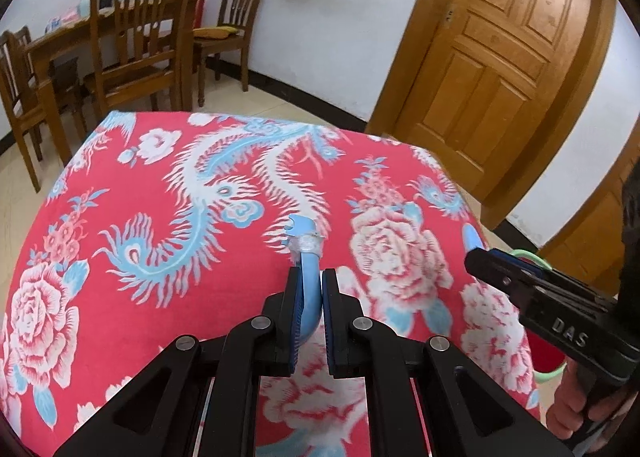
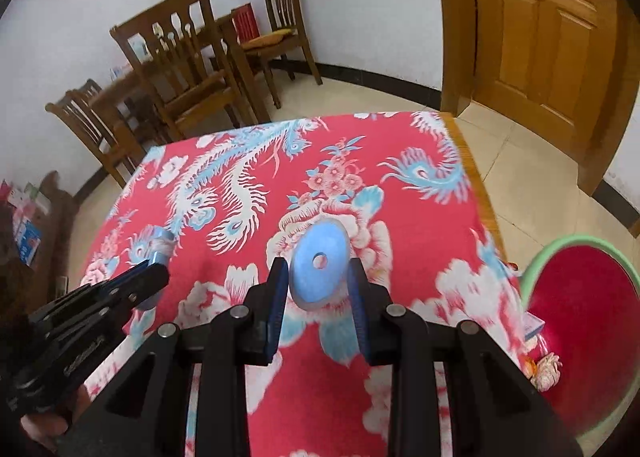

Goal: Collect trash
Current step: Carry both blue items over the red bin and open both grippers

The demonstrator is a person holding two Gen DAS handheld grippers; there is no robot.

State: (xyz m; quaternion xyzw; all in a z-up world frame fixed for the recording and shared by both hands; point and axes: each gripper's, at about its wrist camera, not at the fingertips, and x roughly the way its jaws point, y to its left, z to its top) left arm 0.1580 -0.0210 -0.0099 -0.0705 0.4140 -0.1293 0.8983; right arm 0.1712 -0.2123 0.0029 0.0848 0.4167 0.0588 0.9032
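Observation:
My left gripper [image 1: 309,273] is shut on a thin, curved light-blue plastic piece [image 1: 308,277] with clear tape wrapped near its forked tip, held above the red flowered tablecloth [image 1: 160,217]. My right gripper [image 2: 318,265] is shut on a blue oval disc [image 2: 320,269] with a small hole in its middle, above the cloth's right part. In the left wrist view the right gripper [image 1: 476,257] is at the right, the disc's edge [image 1: 471,237] sticking out of it. The right wrist view has the left gripper [image 2: 156,271] with its plastic piece [image 2: 160,237] at the left.
A red bin with a green rim [image 2: 560,245] stands on the floor off the table's right edge, with crumpled paper [image 2: 548,371] inside. Wooden chairs [image 1: 136,37] and a dining table stand beyond the far edge. A wooden door [image 1: 500,57] is at the back right.

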